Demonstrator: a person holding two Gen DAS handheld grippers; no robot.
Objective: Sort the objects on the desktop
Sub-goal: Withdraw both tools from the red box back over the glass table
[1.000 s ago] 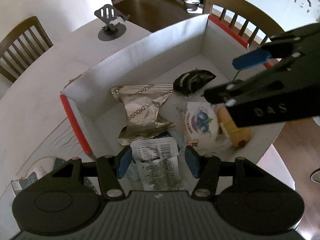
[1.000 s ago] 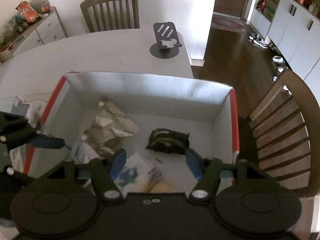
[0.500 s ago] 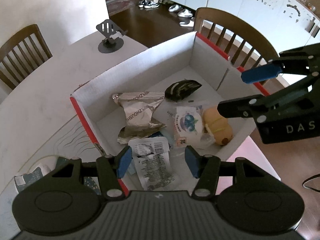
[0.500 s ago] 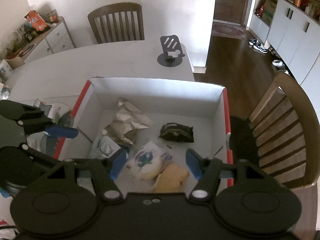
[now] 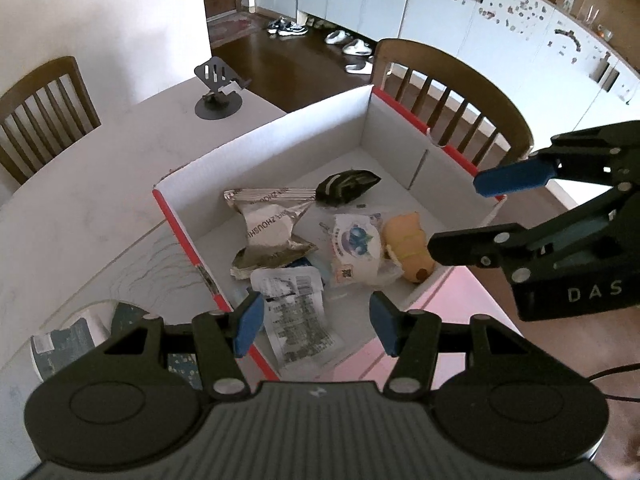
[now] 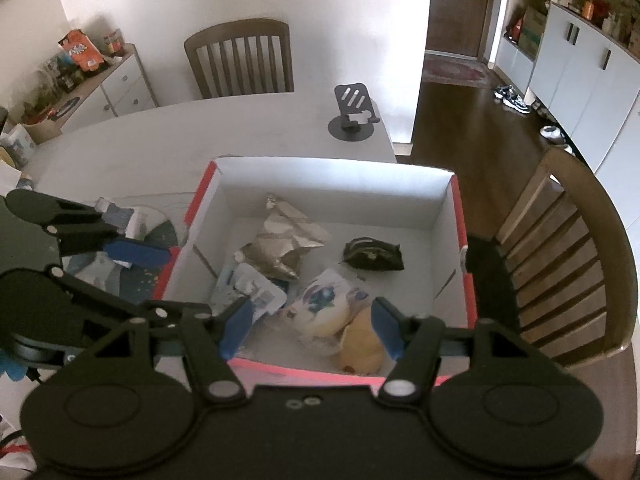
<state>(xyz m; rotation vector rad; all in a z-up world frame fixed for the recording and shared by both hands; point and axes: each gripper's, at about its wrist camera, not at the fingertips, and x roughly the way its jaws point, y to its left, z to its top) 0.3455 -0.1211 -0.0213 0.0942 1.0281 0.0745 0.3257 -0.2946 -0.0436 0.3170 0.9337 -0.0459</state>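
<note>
A white cardboard box (image 5: 280,152) with red edges stands on the table. It holds a crumpled silver packet (image 5: 272,228), a black packet (image 5: 346,186), a blueberry-printed bun pack (image 5: 356,244), a yellow bun (image 5: 408,244) and a white sachet (image 5: 296,312). My left gripper (image 5: 316,324) hovers open over the box's near left corner, nothing between its blue pads. My right gripper (image 5: 480,212) hangs open above the box's right side. In the right wrist view the same box (image 6: 332,196) lies below my right gripper (image 6: 311,326), with the left gripper (image 6: 160,280) at the left.
A black phone stand (image 5: 218,96) sits at the table's far corner. Left of the box lies a dish with packets (image 5: 80,332). Wooden chairs (image 6: 560,264) stand close to the table's right and far sides. A cabinet with clutter (image 6: 92,76) is at the back left.
Both grippers have risen and drawn back from the box, so the whole box now shows. Their jaws stand as wide as before and hold nothing.
</note>
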